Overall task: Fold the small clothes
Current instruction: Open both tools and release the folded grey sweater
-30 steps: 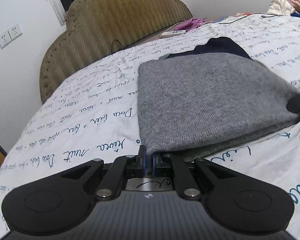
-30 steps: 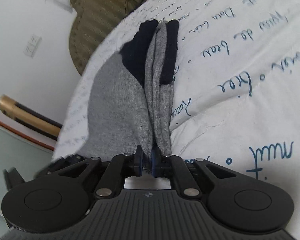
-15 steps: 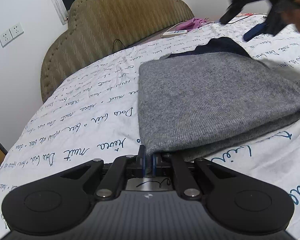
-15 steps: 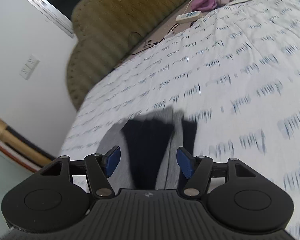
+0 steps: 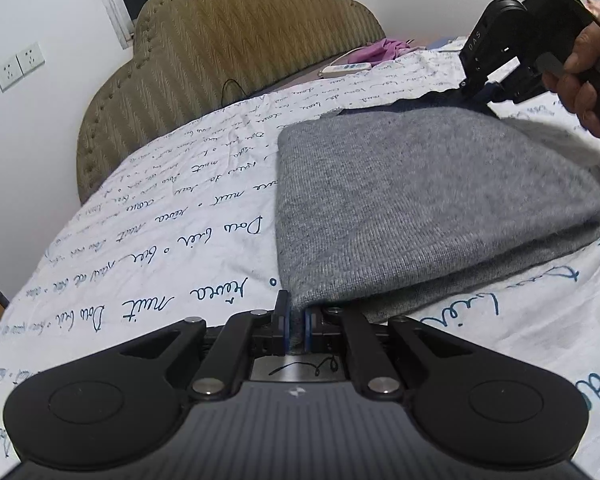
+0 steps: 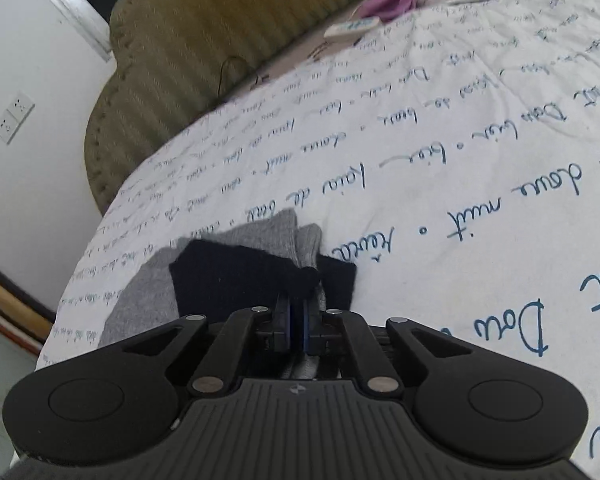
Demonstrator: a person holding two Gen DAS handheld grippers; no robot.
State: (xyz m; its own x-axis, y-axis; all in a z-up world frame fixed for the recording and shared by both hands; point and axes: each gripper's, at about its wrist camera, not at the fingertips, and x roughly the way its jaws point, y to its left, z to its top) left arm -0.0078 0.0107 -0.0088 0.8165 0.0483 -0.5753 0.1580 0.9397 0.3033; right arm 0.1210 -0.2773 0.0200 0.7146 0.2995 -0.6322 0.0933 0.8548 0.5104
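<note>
A grey knitted garment (image 5: pixel 420 192) lies folded on the printed white bed sheet (image 5: pixel 160 240). My left gripper (image 5: pixel 296 320) is shut on its near corner, low on the sheet. At the garment's far end, a hand (image 5: pixel 588 72) holds my right gripper (image 5: pixel 480 92) down on the dark navy edge. In the right wrist view the right gripper (image 6: pixel 296 320) has its jaws closing, with grey and navy fabric pinched between the blue pads. The navy cuffs (image 6: pixel 236 276) lie just ahead of them, over the grey cloth (image 6: pixel 140 300).
A padded olive headboard (image 5: pixel 240 40) rises behind the bed. A white remote (image 5: pixel 344 69) and a purple cloth (image 5: pixel 380 48) lie near it. Wall sockets (image 5: pixel 20 66) sit on the left wall. Bare sheet stretches left of the garment.
The right gripper let go of the garment's near fold, opened, swung to the far end and closed on the navy-cuffed edge. The left gripper kept still, holding its corner.
</note>
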